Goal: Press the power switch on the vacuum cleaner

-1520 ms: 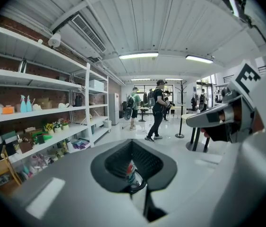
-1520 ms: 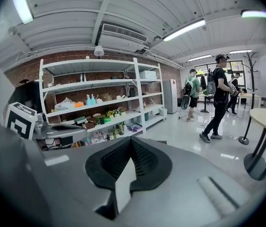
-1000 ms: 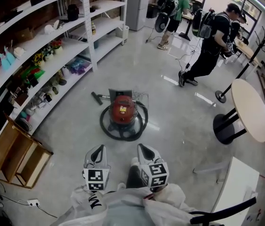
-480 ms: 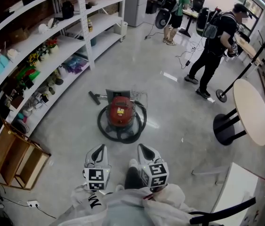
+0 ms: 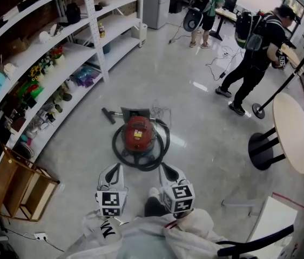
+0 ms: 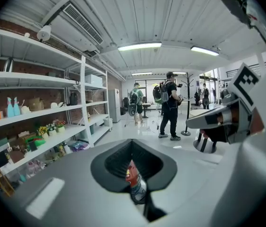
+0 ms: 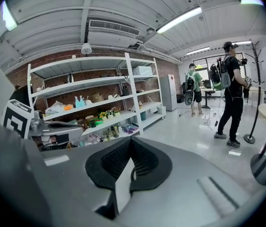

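A red canister vacuum cleaner [image 5: 139,132] stands on the grey floor in the head view, with its black hose [image 5: 120,150] coiled round it and the floor nozzle [image 5: 110,114] behind it to the left. I cannot make out its power switch. My left gripper [image 5: 113,169] and right gripper [image 5: 164,168] hang side by side just short of the vacuum, both shut and empty. In the left gripper view a sliver of the red vacuum [image 6: 131,172] shows through the slit under the shut left gripper [image 6: 132,143]. The right gripper [image 7: 131,143] shows only floor in its slit.
White shelving [image 5: 49,53] full of small items runs along the left. A wooden crate [image 5: 19,182] stands at the lower left. A round table [image 5: 292,131] and a white table [image 5: 273,209] are on the right. Two people [image 5: 257,53] with backpacks are at the far right.
The vacuum now lies closer to both grippers as I step toward it. The person in black has walked further right. Both grippers stay shut.
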The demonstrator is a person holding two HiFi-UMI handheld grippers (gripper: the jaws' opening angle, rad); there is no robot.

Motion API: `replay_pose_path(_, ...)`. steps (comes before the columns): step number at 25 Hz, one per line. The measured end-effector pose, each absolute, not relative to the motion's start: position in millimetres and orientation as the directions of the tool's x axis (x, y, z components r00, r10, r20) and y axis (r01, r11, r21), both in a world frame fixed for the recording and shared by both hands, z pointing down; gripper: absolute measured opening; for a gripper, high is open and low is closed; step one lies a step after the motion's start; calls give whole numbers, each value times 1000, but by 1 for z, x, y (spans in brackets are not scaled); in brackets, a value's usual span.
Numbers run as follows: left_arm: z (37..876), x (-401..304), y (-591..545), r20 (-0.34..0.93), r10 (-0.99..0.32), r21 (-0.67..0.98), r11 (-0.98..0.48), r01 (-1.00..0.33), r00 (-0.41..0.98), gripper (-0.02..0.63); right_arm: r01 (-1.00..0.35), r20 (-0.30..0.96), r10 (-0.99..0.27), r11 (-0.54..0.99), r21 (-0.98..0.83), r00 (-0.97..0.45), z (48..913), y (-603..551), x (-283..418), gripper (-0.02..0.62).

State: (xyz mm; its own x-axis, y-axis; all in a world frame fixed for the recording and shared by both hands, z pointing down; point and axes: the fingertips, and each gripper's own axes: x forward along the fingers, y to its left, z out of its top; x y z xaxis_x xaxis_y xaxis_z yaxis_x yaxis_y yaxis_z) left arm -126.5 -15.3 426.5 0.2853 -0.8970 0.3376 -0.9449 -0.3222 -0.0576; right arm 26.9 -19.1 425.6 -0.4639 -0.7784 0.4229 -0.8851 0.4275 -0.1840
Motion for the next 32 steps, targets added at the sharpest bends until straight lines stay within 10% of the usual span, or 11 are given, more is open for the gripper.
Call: replay_pose_path(32,421,-90,-102,385,-899,-122,-275,-954,210,0,-844,402,-742,465,-267,-536,432,-124,63,0)
